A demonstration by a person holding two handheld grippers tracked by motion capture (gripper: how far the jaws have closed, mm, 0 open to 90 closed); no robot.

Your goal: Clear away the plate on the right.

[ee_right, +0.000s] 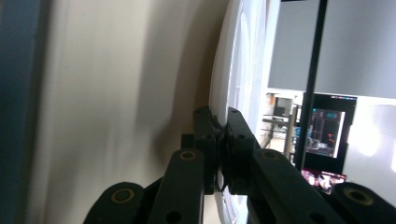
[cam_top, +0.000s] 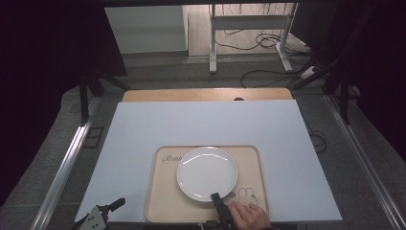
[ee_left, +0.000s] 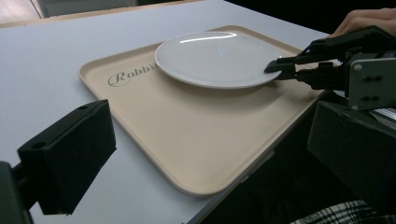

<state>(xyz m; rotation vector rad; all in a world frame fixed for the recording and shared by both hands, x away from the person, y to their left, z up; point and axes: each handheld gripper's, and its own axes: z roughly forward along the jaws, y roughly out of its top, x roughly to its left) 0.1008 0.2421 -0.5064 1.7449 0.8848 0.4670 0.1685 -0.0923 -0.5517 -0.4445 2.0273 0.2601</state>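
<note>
A pale blue-white surface is seen, flat and matte, with a wooden edge at 12 o'clock. On its near half a beige rectangular tray with rounded corners, a low raised rim and printed script and a rabbit drawing is laid; it is judged to be stiff, light plastic. On the tray, slightly toward 12 o'clock of its middle, a round white plate is set, glossy and shallow, with a thin upturned rim. It is judged to be glazed ceramic: rigid, fairly heavy for its thickness, slippery and breakable, so it is best taken at the rim with a firm pinch and kept level. The right hand-held gripper is closed on the plate's rim at 5 o'clock, one jaw above and one beneath. The left hand-held gripper is held wide apart at the tray's 8 o'clock, grasping nothing.
</note>
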